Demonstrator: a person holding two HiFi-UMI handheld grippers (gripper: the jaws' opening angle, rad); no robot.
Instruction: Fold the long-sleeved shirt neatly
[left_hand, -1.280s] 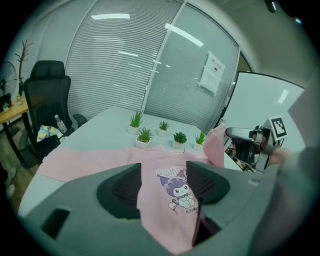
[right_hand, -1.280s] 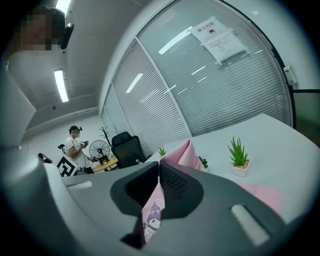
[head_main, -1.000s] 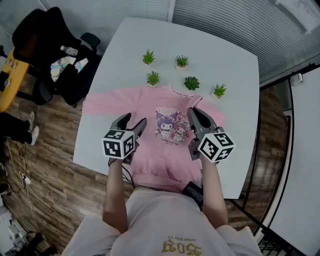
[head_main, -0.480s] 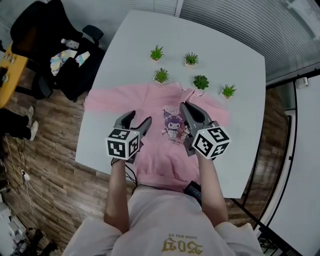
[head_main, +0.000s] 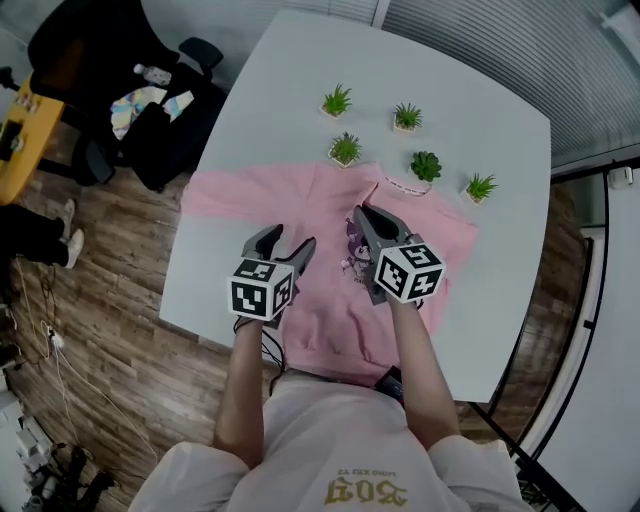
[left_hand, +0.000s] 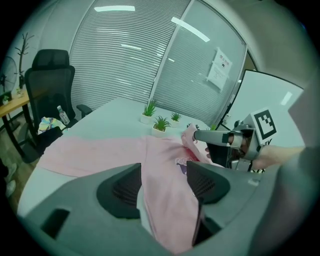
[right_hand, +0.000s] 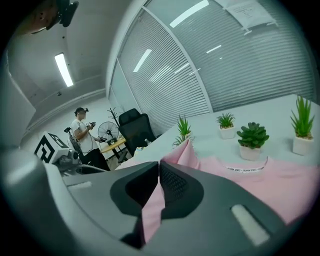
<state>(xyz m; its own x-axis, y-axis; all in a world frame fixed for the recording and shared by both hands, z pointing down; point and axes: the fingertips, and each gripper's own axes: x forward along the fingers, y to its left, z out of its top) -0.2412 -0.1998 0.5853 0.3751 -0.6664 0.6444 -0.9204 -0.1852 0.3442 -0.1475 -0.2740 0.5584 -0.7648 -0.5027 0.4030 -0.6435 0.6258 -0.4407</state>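
Note:
A pink long-sleeved shirt (head_main: 330, 300) with a cartoon print lies face up on the white table (head_main: 470, 60), its left sleeve (head_main: 230, 195) stretched out flat. My right gripper (head_main: 358, 215) is over the chest, shut on a pinched fold of pink fabric; in the right gripper view that fold (right_hand: 182, 152) rises between the closed jaws (right_hand: 159, 172). My left gripper (head_main: 288, 248) hovers over the shirt's left side with its jaws apart. In the left gripper view the shirt (left_hand: 100, 150) shows through the gap of the left gripper (left_hand: 162, 182), and no pad presses on it.
Several small potted plants (head_main: 345, 150) stand just beyond the collar. A black office chair (head_main: 90, 60) with clutter and a yellow table (head_main: 20, 135) are off the table's left side. A person (right_hand: 82, 130) stands far back in the room.
My right gripper has moved down and to the left across the chest, bringing the pinched pink fabric with it. The left gripper has sunk a little toward the shirt.

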